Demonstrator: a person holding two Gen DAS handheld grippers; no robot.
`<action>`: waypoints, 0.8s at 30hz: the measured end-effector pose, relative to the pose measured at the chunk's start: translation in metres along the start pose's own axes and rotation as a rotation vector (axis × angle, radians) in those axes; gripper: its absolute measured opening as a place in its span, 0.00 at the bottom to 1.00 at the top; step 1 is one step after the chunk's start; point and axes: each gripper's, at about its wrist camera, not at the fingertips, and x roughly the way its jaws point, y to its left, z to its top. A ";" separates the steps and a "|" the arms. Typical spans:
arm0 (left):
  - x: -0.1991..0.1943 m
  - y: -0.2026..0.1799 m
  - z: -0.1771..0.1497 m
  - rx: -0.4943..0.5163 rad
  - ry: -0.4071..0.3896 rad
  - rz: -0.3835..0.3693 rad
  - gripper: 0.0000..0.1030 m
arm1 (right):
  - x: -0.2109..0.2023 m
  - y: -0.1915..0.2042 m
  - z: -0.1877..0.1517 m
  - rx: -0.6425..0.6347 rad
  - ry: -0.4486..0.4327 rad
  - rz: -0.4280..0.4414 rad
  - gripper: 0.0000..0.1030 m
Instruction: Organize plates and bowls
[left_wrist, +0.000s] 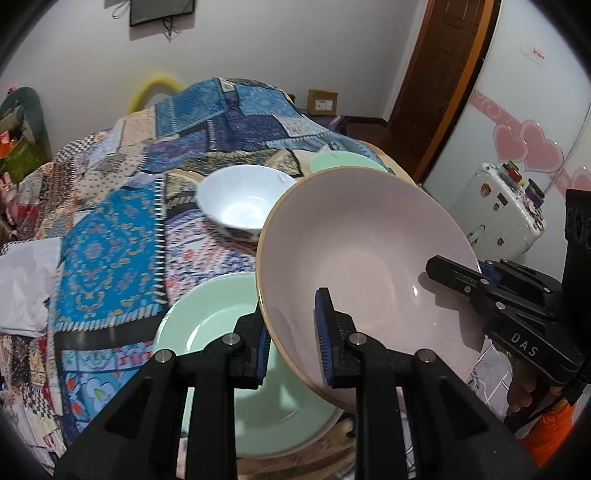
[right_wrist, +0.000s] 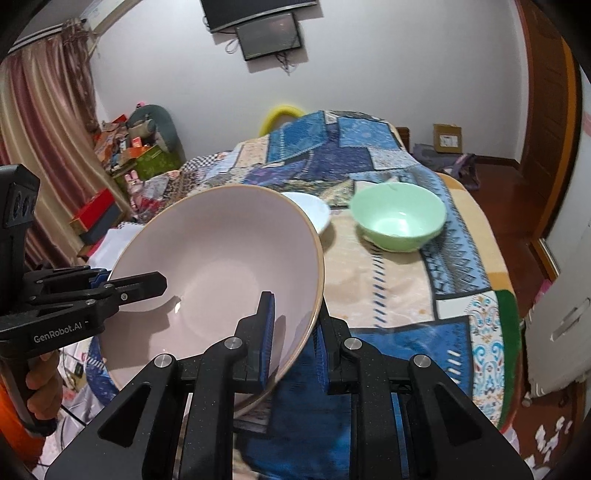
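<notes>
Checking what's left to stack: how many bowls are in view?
3. The pink bowl is held tilted by both grippers; the white bowl sits behind it on the quilt; the green bowl sits further right. Others may be hidden behind the pink one.

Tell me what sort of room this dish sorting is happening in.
Probably a bedroom at home: a patchwork quilt covers the surface under the bowls, a curtain hangs at one side, and a wall-mounted screen and a wooden door are in view.

A patchwork blanket in blues and beiges covers the worktop. A dark screen hangs on the white wall, and a striped curtain falls at the left. A cardboard box sits by the wooden door.
</notes>
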 end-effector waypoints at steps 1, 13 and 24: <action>-0.006 0.005 -0.002 -0.006 -0.007 0.006 0.22 | 0.001 0.005 0.001 -0.005 -0.001 0.007 0.17; -0.061 0.057 -0.027 -0.070 -0.065 0.080 0.22 | 0.011 0.067 0.005 -0.077 -0.015 0.091 0.17; -0.101 0.112 -0.054 -0.135 -0.078 0.166 0.22 | 0.034 0.125 0.004 -0.155 0.018 0.179 0.17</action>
